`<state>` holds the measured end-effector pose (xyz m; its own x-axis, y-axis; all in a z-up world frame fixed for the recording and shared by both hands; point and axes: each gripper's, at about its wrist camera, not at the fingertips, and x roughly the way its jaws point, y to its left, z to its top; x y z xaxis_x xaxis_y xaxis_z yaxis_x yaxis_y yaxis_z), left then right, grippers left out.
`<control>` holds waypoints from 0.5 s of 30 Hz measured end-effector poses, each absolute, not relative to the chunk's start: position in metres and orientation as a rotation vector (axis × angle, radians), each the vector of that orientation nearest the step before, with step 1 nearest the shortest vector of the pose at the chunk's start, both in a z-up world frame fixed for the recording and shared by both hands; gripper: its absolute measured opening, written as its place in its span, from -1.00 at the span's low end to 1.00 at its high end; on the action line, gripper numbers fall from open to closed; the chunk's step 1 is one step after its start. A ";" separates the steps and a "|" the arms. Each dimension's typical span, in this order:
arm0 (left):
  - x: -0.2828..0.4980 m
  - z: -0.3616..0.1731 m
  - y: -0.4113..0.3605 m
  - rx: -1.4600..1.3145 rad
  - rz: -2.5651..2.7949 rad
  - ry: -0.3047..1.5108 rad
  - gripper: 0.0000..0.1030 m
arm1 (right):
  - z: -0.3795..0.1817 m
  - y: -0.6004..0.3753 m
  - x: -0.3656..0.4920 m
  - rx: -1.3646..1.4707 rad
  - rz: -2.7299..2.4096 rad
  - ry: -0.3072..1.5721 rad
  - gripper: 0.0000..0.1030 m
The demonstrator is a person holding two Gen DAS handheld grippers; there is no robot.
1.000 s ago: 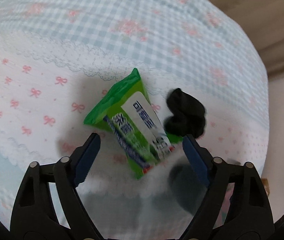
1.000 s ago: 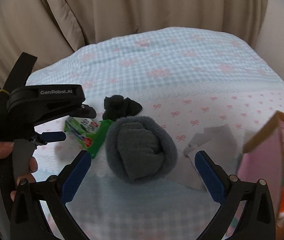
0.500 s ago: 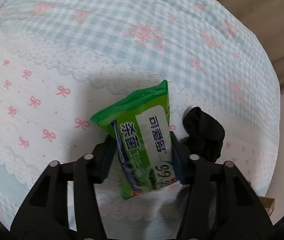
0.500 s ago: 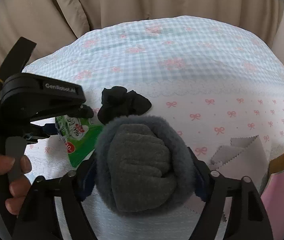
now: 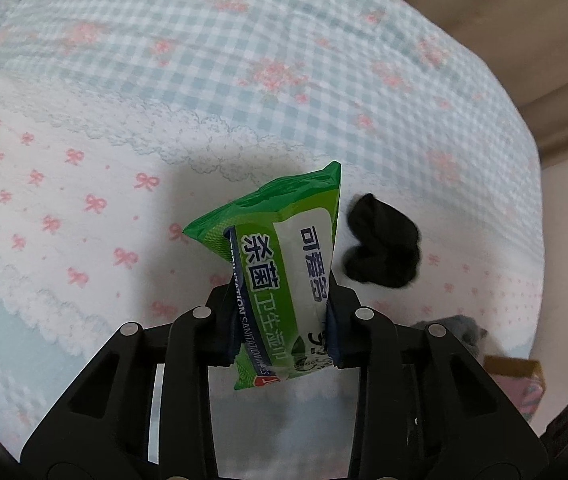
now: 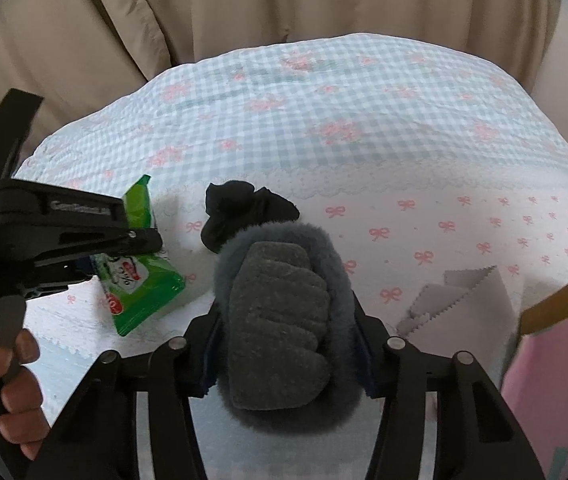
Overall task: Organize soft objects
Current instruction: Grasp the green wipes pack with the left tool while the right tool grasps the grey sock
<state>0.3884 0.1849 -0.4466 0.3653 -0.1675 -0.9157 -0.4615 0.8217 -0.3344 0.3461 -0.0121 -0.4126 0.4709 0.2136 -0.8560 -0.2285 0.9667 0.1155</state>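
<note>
A: Left wrist view, count?
B: One green wipes pack (image 5: 284, 280), clamped between the pads of the left tool (image 5: 284, 324) and raised off the bed cover (image 5: 164, 80). One black sock bundle (image 5: 381, 252) lies just right of it.

A: Right wrist view?
B: One grey fuzzy slipper (image 6: 280, 336), clenched in the right tool (image 6: 284, 344). It hides part of the sock bundle behind it. One grey cloth (image 6: 459, 300), possibly folded, lies beside a pink box (image 6: 551, 360) at right.
</note>
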 end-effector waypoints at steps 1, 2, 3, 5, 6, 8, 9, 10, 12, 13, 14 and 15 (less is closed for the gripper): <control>0.384 -0.438 0.186 -0.618 0.204 1.200 -0.44 | -0.407 -0.014 0.344 -0.005 0.267 1.044 -0.05; 0.380 -0.429 0.187 -0.624 0.202 1.196 -0.44 | -0.402 -0.015 0.342 0.002 0.264 1.043 -0.05; 0.377 -0.422 0.187 -0.627 0.201 1.194 -0.44 | -0.395 -0.016 0.340 0.008 0.262 1.039 -0.05; 0.365 -0.399 0.189 -0.621 0.190 1.187 -0.44 | -0.374 -0.017 0.332 0.006 0.256 1.024 -0.05; 0.359 -0.386 0.188 -0.611 0.183 1.180 -0.44 | -0.364 -0.018 0.328 0.006 0.253 1.016 -0.05; 0.348 -0.360 0.186 -0.592 0.164 1.162 -0.44 | -0.337 -0.020 0.317 0.012 0.244 0.996 -0.05; 0.340 -0.346 0.185 -0.580 0.148 1.152 -0.44 | -0.326 -0.021 0.312 0.016 0.239 0.988 -0.05; 0.333 -0.334 0.183 -0.569 0.137 1.143 -0.44 | -0.309 -0.022 0.305 0.022 0.234 0.975 -0.05; 0.319 -0.305 0.179 -0.547 0.110 1.133 -0.44 | -0.285 -0.024 0.292 0.023 0.229 0.953 -0.05; 0.309 -0.288 0.175 -0.530 0.089 1.121 -0.44 | -0.271 -0.026 0.284 0.019 0.225 0.940 -0.05; 0.305 -0.277 0.172 -0.514 0.076 1.114 -0.44 | -0.254 -0.028 0.273 0.020 0.215 0.928 -0.05; 0.296 -0.262 0.167 -0.489 0.055 1.105 -0.44 | -0.242 -0.030 0.265 0.027 0.209 0.920 -0.05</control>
<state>0.2965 0.1668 -0.2624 0.4590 -0.1963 -0.8665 -0.2817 0.8928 -0.3515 0.2648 -0.0299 -0.2416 0.5866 0.1913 -0.7869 -0.1680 0.9793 0.1129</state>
